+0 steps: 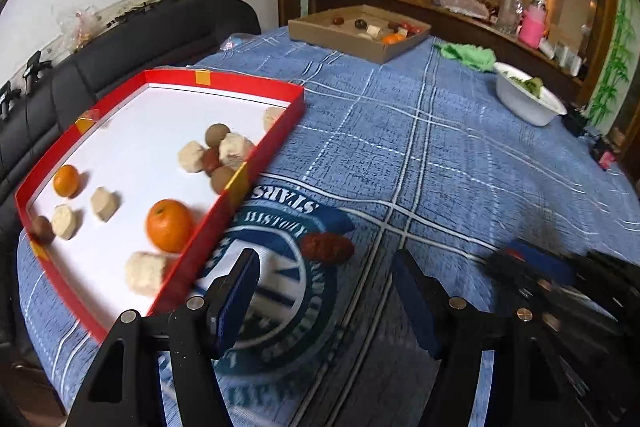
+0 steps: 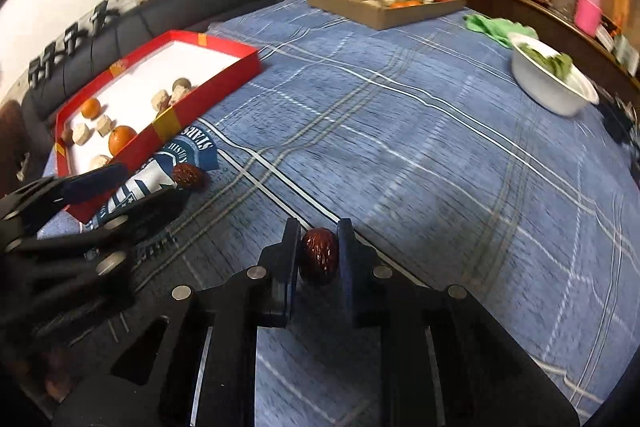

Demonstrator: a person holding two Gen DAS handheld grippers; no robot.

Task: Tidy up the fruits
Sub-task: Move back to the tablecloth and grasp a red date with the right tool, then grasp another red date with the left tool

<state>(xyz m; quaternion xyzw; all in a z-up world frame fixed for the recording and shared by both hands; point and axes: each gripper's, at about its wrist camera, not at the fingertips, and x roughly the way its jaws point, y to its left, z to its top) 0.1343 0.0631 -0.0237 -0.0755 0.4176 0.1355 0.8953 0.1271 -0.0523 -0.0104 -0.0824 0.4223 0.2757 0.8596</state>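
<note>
in the left wrist view my left gripper [image 1: 324, 283] is spread wide, a red date [image 1: 327, 247] lying on the surface at 12 o'clock beside the red tray [image 1: 256, 163]; i should centre it before squeezing. in the right wrist view my right gripper [image 2: 319, 253] pinches another date [image 2: 319, 255]; lift gently, gripping firmly.

Left tool [image 1: 325, 273], right tool [image 2: 319, 247]: black angular frames, silver round screws, dark blue finger pads.
</note>
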